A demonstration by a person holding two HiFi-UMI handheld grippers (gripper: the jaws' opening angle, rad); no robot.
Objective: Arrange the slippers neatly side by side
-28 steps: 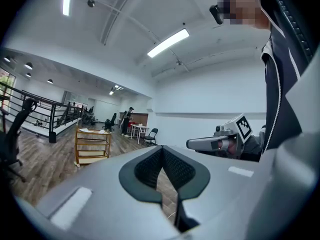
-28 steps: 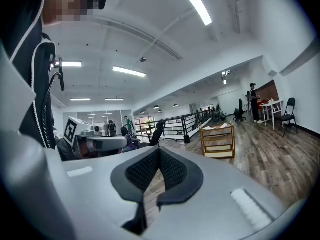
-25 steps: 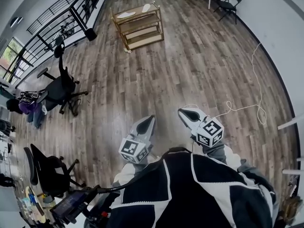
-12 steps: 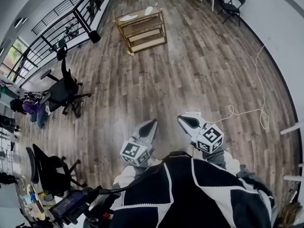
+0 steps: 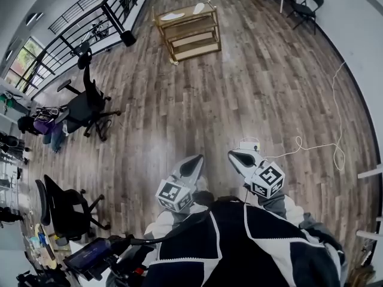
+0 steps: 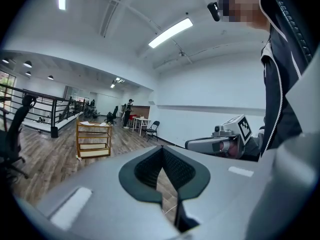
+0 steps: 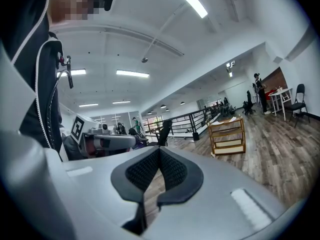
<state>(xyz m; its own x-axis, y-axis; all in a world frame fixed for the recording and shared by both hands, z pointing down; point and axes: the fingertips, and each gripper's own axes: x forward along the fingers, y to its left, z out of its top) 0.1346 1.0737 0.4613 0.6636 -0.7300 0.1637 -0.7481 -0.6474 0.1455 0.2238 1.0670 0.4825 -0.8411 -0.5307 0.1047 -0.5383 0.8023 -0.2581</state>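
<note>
At the far left we see two black office chairs (image 5: 87,103) on the plank floor (image 5: 239,94), well apart from both tools. We hold the left tool (image 5: 195,159) low in front of our chest, pointing roughly level across the room. Its own view shows the left tool (image 6: 161,148) clenched, the dark pads meeting at the tip. Only bare floor shows through the narrow slot behind them, so it grasps nothing and touches nothing.

Far ahead stands a wooden rack (image 5: 188,31). The slippers (image 5: 172,17) lie on its top shelf, one toward each end and apart from each other, a long way from either tool.

Just beside the left tool, the right tool (image 5: 234,155) points the same way. Its view shows the right tool (image 7: 159,150) clenched too, pad against pad, empty and in the air. A thin white cable (image 5: 323,145) trails over the floor at the right.
</note>
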